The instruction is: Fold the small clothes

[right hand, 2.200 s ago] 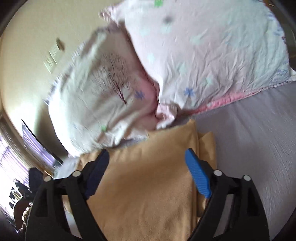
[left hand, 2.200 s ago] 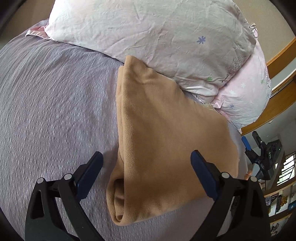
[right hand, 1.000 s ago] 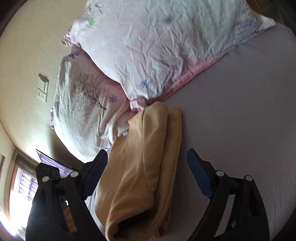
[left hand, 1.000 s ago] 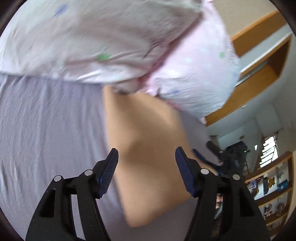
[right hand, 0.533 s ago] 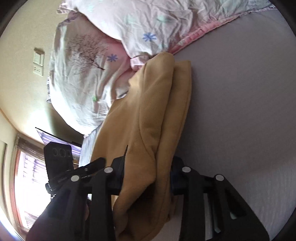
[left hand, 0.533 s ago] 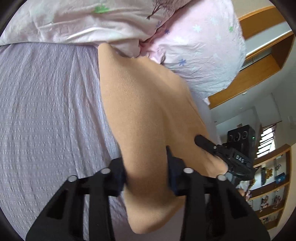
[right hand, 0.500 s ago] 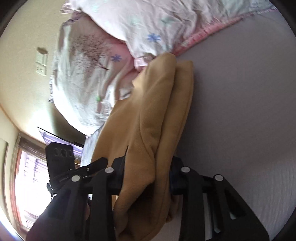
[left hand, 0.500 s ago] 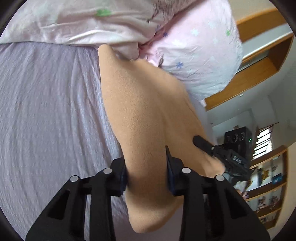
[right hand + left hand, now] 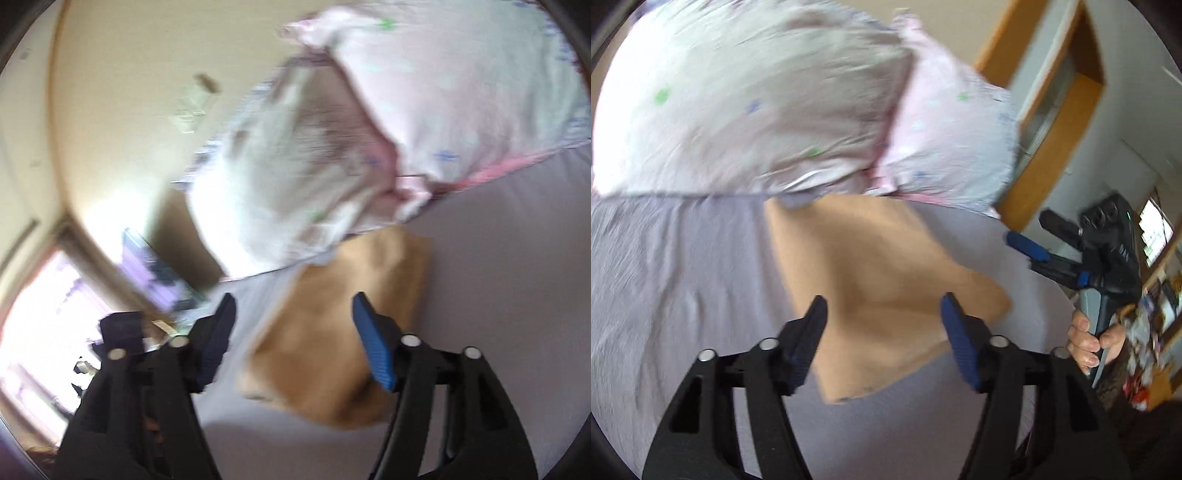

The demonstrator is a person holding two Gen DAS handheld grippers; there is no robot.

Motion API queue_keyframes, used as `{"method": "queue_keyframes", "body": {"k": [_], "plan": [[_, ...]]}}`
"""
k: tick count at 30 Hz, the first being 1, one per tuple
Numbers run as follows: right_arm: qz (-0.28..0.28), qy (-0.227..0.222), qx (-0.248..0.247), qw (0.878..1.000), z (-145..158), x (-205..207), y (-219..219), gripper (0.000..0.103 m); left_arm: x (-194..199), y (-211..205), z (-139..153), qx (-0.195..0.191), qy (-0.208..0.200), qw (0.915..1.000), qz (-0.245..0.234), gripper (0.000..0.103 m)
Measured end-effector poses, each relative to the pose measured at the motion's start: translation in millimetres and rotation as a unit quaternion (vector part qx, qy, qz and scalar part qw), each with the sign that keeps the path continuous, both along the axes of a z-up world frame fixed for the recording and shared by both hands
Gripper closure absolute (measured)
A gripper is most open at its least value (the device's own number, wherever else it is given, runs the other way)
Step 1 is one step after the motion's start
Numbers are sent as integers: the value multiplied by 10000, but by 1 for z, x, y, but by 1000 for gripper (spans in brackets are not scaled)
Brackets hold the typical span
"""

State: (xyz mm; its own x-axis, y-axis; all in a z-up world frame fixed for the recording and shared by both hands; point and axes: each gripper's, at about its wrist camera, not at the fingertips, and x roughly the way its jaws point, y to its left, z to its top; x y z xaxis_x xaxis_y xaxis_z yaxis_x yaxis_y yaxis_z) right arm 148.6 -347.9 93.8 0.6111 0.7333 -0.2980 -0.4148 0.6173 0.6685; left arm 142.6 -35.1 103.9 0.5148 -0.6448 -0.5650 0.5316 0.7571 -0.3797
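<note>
Your left gripper has its jaws spread wide and released, hovering over the near end of the tan garment, which lies folded flat on the bed. Your right gripper is likewise released and holding nothing, the same garment lying between and just beyond its jaws. It looks like soft, light fleece, so judge that it will sag and slide open if you pinch one layer only; take hold at a corner or along the doubled edge nearest the jaws, catching every layer. To the outer side of each gripper the sheet gives open room for laying a fold over. Farther off, the cloth's far corner is tucked beneath the pillows, so pull it towards you before folding again, or it may drag
</note>
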Motion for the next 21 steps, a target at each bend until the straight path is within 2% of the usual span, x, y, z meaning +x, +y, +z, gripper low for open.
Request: {"method": "queue_keyframes", "body": {"k": [3,6,7,8,9,10,12,14,15,16,17,18,20,21], "plan": [[368,621,128,9973,-22,8,23,25,-2,-34,-8,249,51,9990,-379,33],[-143,1498,-257,9883,-68,19,21,26,1,-49,-37,875,466,9942,-427,34],[-255,1708,-221,9847,-83,25,15,33,-1,-50,-47,1014,568,9922,-456,34],[-275,1783,153,9835,-96,25,6,40,-4,-49,-54,1086,593,9912,-467,34],[-294,1765,476,9827,-102,24,-1,41,-9,-48,-55,1102,448,9917,-481,34],[-289,1807,600,9813,-104,22,-4,43,-13,-46,-55,1139,390,9916,-479,34],[-371,1738,520,9827,-98,16,-4,42,-17,-43,-52,1088,382,9924,-433,34],[-460,1382,192,9891,-83,-2,3,22,-25,-36,-45,913,348,9944,-394,33],[-528,1121,-1,9923,-73,-14,5,17,-32,-28,-41,803,315,9957,-339,33],[-580,884,-167,9943,-61,-25,7,11,-36,-22,-39,732,280,9966,-245,26],[-661,568,-354,9956,-51,-40,9,9,-39,-17,-37,685,238,9973,-112,20],[-701,380,-421,9959,-48,-46,10,9,-43,-10,-35,657,175,9976,92,10],[-568,100,-284,9979,-38,-51,9,9,-50,4,-31,528,96,9977,411,9],[-403,123,-109,9991,-38,-47,11,9,-51,10,-30,424,137,9979,465,9]]}}
